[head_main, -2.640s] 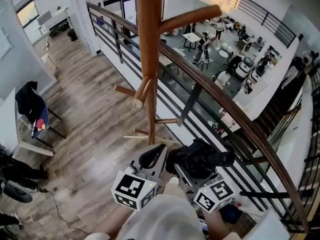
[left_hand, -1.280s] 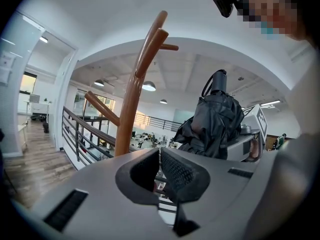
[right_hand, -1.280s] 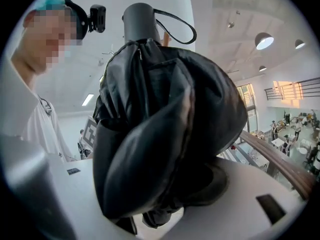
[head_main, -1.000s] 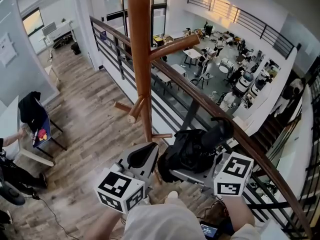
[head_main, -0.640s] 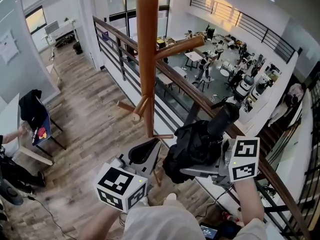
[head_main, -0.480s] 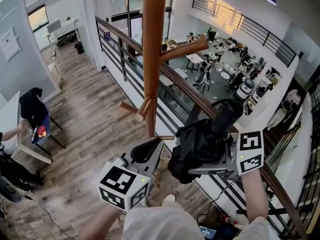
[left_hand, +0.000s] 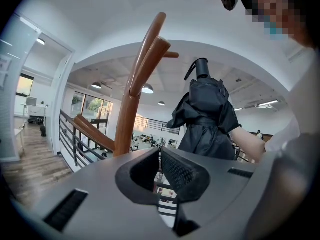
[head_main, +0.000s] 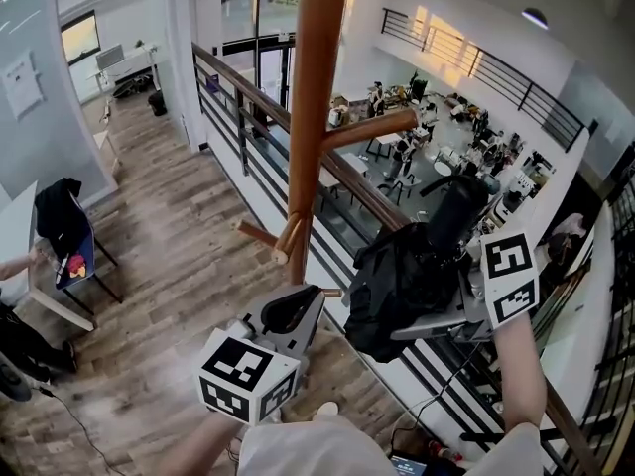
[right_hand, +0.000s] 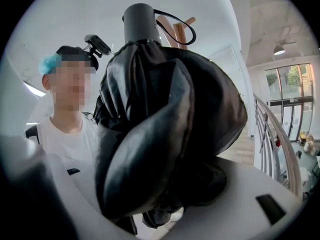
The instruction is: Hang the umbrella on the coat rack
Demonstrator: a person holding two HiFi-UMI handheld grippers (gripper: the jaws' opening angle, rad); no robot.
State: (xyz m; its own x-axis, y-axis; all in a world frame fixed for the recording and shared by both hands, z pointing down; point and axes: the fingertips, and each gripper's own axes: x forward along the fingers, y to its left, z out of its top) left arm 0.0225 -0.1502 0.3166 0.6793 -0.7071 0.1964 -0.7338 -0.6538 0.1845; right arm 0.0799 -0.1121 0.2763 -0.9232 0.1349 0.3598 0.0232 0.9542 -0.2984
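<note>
The wooden coat rack (head_main: 316, 117) rises right in front of me, one peg (head_main: 375, 127) pointing right and a lower peg (head_main: 263, 236) pointing left. My right gripper (head_main: 402, 310) is shut on the folded black umbrella (head_main: 402, 271), holding it upright to the right of the pole, its handle (head_main: 458, 209) level with the right peg. In the right gripper view the umbrella (right_hand: 165, 124) fills the frame and hides the jaws; a wrist strap (right_hand: 176, 20) loops off the handle. My left gripper (head_main: 310, 296) sits low by the pole, shut with nothing in it (left_hand: 159, 155). From there the umbrella (left_hand: 207, 119) hangs right of the rack (left_hand: 131, 104).
A wood-topped railing (head_main: 382, 204) runs diagonally just behind the rack, with a drop to a lower hall of tables and people (head_main: 427, 132). Wood plank floor (head_main: 149, 256) lies to the left, where a chair with dark clothing (head_main: 60, 216) stands.
The right gripper has lifted the umbrella up and to the right, so its handle is now level with the upper peg. The left gripper stayed low beside the pole.
</note>
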